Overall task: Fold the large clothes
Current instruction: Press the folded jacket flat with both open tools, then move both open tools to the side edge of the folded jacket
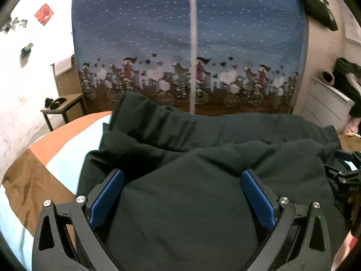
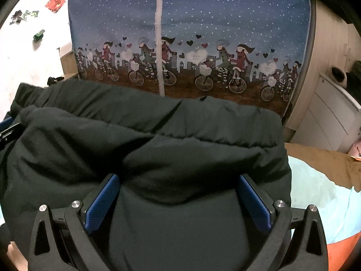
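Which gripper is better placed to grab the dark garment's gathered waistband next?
Right, probably. The right gripper sits open just short of the dark garment's gathered waistband; from the left gripper it lies farther.

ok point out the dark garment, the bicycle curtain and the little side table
dark garment [image 2: 180, 158], right wrist view, its puffy middle fold
bicycle curtain [image 1: 146, 22], left wrist view, dotted blue upper part
side table [image 1: 67, 106], left wrist view, its top

Both wrist views look steeply down, close over the dark garment [image 1: 203, 192], sharing the curtain [image 2: 180, 22] beyond, somewhat blurred.
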`<state>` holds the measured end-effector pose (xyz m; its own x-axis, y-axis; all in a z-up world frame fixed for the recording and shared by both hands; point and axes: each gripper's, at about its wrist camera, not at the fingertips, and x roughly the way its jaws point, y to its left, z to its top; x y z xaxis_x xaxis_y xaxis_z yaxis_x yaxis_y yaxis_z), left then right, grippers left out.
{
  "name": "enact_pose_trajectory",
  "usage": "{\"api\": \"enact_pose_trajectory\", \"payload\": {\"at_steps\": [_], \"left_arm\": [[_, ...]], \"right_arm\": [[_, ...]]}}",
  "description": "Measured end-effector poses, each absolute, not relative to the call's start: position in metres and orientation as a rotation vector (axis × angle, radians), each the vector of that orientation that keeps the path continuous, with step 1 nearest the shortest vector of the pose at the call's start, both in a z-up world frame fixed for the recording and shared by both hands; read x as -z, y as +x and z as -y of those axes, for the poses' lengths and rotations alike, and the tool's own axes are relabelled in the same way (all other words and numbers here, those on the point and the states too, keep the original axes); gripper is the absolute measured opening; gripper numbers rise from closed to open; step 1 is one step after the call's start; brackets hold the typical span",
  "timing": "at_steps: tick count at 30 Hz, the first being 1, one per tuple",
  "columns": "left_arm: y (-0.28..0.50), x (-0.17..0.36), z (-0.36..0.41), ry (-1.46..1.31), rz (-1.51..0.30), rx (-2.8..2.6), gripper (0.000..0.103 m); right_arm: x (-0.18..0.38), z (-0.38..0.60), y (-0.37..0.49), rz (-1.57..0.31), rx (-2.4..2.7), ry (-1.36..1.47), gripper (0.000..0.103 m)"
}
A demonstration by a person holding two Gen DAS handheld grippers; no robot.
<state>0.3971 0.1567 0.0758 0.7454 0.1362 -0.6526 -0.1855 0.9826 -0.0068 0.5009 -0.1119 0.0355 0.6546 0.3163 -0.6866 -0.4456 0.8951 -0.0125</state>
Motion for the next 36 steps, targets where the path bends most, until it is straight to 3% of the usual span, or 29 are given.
{"api": "enact_pose_trajectory", "payload": {"at_steps": [20,36], "left_arm": [[0.430,-0.052,-0.214,-0.253,-0.713,-0.184,0.102],[0.423,-0.047,-0.216,-0.276,-0.681,-0.154,0.102]], "right_arm": [[-0.015,0.108,0.579,-0.862,-0.484,-0.037,0.103],[-0.007,0.109,0.572,-0.823,-0.473,-0.028,0.103]]}}
